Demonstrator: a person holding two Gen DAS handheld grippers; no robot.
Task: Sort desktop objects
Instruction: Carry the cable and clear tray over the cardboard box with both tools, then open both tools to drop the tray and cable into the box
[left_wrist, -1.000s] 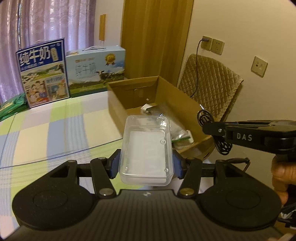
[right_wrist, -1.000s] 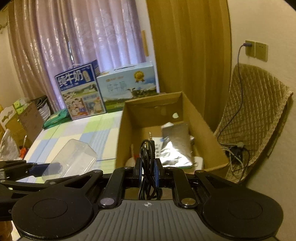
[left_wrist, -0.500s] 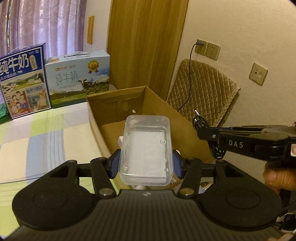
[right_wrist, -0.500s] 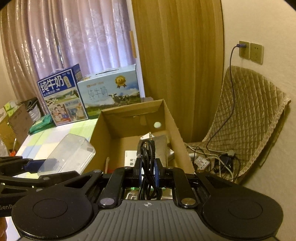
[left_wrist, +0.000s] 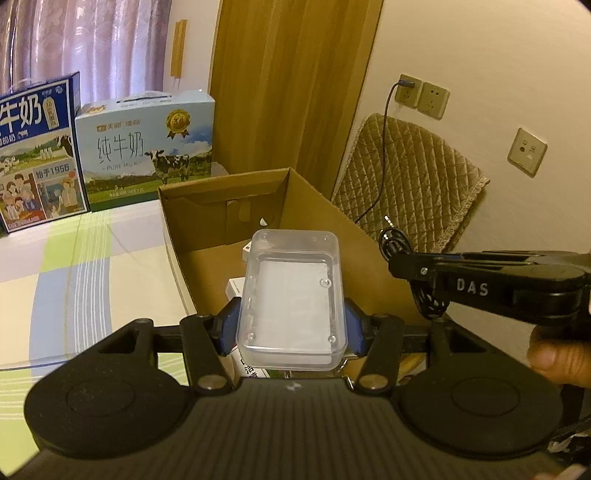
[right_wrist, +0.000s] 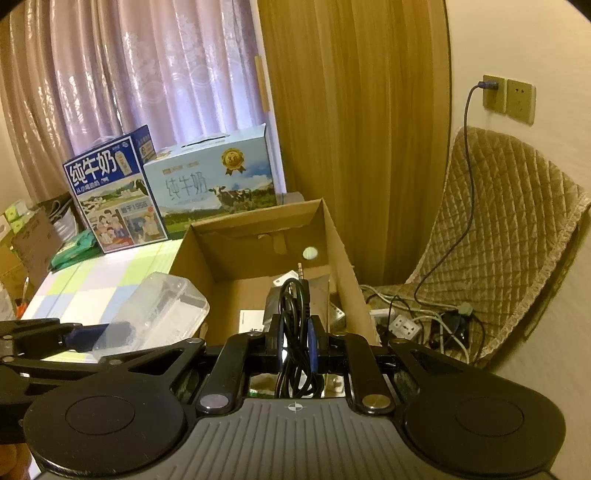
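Note:
My left gripper (left_wrist: 291, 325) is shut on a clear plastic box (left_wrist: 292, 299) and holds it over the open cardboard box (left_wrist: 221, 192). My right gripper (right_wrist: 295, 332) is shut on a coiled black audio cable (right_wrist: 295, 295) whose jack plug points up, also above the cardboard box (right_wrist: 258, 225). In the left wrist view the right gripper (left_wrist: 406, 258) comes in from the right with the cable (left_wrist: 395, 240) at its tip. In the right wrist view the clear plastic box (right_wrist: 159, 314) shows at the left. A white packet and other items lie inside the cardboard box.
Two milk cartons (left_wrist: 147, 147) stand at the back of the checked tablecloth (left_wrist: 92, 266). A quilted chair cover (right_wrist: 498, 240) with a power strip and wires (right_wrist: 406, 325) sits to the right of the box. A hand (left_wrist: 557, 354) holds the right gripper.
Both grippers have moved forward and right, from over the table's edge to above the cardboard box. Each keeps its hold.

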